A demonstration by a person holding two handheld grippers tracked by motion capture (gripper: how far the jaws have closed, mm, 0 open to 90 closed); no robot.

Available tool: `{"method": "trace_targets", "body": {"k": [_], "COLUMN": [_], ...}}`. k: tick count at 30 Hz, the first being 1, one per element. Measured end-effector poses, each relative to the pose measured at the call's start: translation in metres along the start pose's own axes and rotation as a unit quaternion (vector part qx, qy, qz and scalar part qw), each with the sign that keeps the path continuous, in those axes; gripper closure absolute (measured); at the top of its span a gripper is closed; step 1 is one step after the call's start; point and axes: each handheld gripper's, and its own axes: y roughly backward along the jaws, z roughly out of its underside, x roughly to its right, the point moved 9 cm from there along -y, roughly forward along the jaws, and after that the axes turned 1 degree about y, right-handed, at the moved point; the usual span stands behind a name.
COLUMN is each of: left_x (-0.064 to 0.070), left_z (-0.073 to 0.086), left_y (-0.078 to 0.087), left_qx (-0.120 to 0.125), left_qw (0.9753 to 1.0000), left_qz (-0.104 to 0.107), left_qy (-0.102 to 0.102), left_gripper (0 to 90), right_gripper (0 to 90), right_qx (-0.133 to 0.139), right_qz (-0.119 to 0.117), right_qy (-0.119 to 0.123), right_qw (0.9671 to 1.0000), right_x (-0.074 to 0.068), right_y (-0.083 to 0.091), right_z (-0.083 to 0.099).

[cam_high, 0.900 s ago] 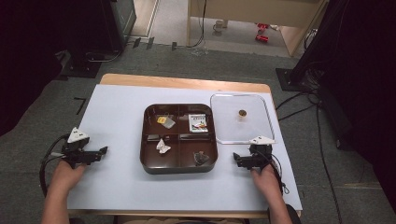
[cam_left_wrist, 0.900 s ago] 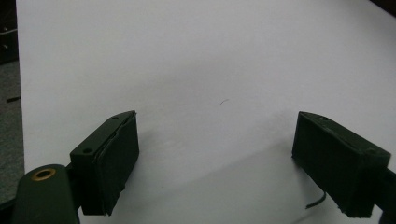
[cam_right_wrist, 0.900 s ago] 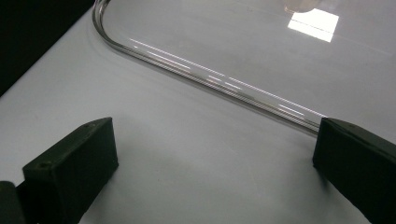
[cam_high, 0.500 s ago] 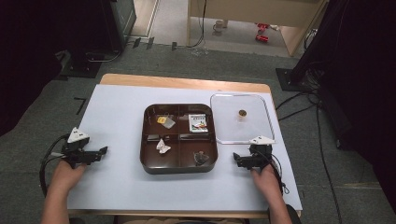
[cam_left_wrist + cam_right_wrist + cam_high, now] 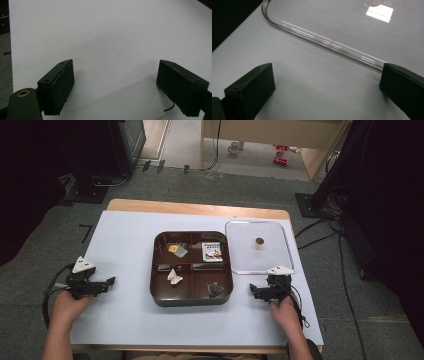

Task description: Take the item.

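Note:
A dark brown tray with four compartments sits mid-table and holds small wrapped snacks and a packet. To its right lies a clear lid with a small brown knob. My left gripper rests on the white table cover at the left, open and empty, its jaws wide apart over bare cover. My right gripper rests just below the lid's near edge, open and empty; the lid's curved rim runs just beyond its jaws.
The white cover spans the wooden table. Cables trail from both grippers. Beyond the table are grey floor, dark equipment at the left and right, and a wooden desk at the back.

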Motion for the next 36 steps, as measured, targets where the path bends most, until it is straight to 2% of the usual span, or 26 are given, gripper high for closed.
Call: {"method": "trace_targets", "body": {"k": [10, 14, 23, 26, 29, 31, 36], "left_x": [0.0, 0.0, 0.003, 0.004, 0.006, 0.007, 0.011], "left_z": [0.0, -0.001, -0.004, -0.006, -0.007, -0.008, -0.011], "left_y": [0.0, 0.0, 0.0, 0.001, 0.002, 0.003, 0.005], "left_qx": [0.0, 0.0, -0.042, -0.047, -0.05, -0.056, -0.052], "left_qw": [1.0, 1.0, 0.9986, 0.9983, 0.9981, 0.9978, 0.9981], "left_qz": [-0.001, -0.004, -0.024, -0.023, -0.023, -0.02, -0.008], "left_qy": [0.0, 0.006, 0.022, 0.025, 0.029, 0.03, 0.031], "left_gripper": [14.5, 14.5, 16.3, 20.4, 30.1, 30.8, 34.0], "right_gripper": [0.0, 0.0, 0.0, 0.0, 0.0, 0.0, 0.0], "right_qx": [0.0, 0.0, 0.0, 0.0, 0.0, 0.0, 0.0], "right_qz": [0.0, 0.0, 0.0, 0.0, 0.0, 0.0, 0.0], "right_qy": [0.0, 0.0, 0.0, 0.0, 0.0, 0.0, 0.0], "right_qw": [1.0, 1.0, 1.0, 1.0, 1.0, 1.0, 1.0], "right_x": [0.0, 0.0, 0.0, 0.0, 0.0, 0.0, 0.0], "right_y": [0.0, 0.0, 0.0, 0.0, 0.0, 0.0, 0.0], "right_z": [0.0, 0.0, 0.0, 0.0, 0.0, 0.0, 0.0]}}
